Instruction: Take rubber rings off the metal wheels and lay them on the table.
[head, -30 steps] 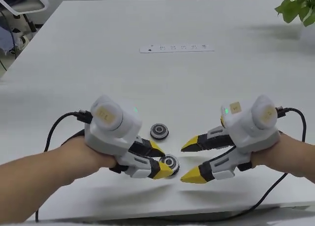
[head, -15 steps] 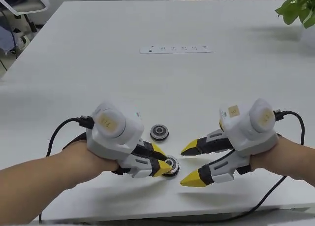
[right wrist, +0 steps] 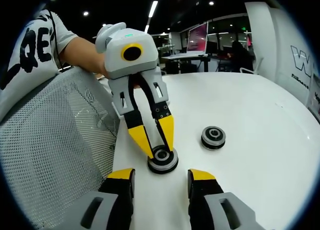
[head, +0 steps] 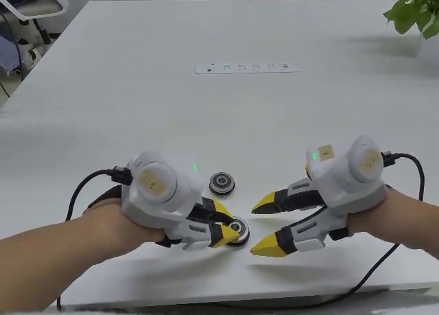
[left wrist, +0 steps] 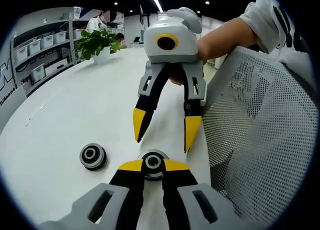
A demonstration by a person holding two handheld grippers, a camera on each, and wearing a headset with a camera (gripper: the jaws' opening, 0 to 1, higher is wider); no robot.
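Close to the table's near edge, the left gripper is clenched on the near metal wheel, one yellow tip on each side, with the black rubber ring on the wheel. Just beside it, the right gripper faces the wheel with its jaws spread and nothing between them. A second ringed wheel lies slightly farther back. Beyond it are a power strip and a plant.

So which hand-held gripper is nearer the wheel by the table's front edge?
Left. The left hand-held gripper has its jaws closed on the wheel; the right hand-held gripper hangs open just beside it, not touching.
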